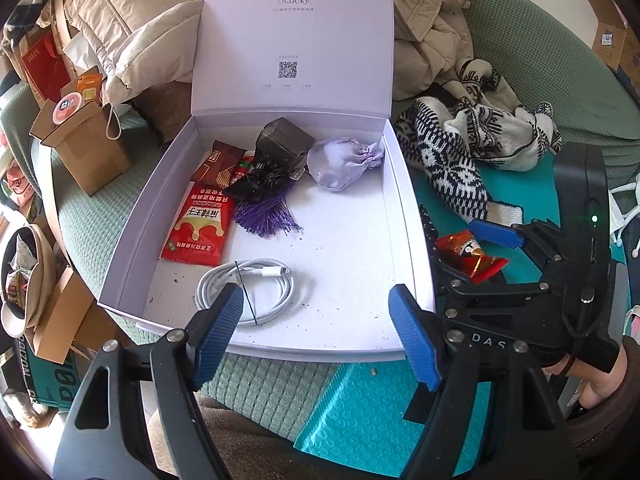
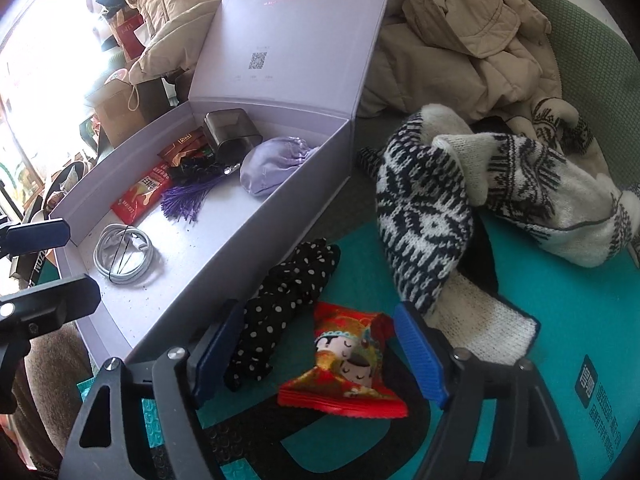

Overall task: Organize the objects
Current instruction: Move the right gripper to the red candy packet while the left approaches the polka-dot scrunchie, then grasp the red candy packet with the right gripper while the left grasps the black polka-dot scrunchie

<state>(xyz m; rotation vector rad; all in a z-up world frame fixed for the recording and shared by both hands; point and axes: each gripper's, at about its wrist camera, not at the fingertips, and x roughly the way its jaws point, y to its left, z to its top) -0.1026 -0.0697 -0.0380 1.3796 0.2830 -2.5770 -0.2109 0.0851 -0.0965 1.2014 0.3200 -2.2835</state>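
Observation:
An open lavender box (image 1: 394,184) holds a coiled white cable (image 1: 248,288), a red snack packet (image 1: 200,228), a purple tassel (image 1: 264,216), a lavender pouch (image 1: 340,160) and a dark grey container (image 1: 284,140). My left gripper (image 1: 316,332) hangs open over the box's near edge, above the cable, with nothing between its fingers. To the right of the box, a small red cartoon-printed packet (image 2: 344,364) lies on a teal mailer (image 2: 560,320). My right gripper (image 2: 320,348) stands open around that packet, pads clear of it. A black polka-dot cloth (image 2: 280,308) lies beside its left finger.
A black-and-white knitted garment (image 2: 424,208) is heaped just beyond the packet. Beige coats (image 2: 460,40) pile up behind the box's raised lid (image 1: 292,36). Cardboard boxes (image 1: 80,148) and bags crowd the left side. Everything rests on a green quilted cover (image 1: 100,208).

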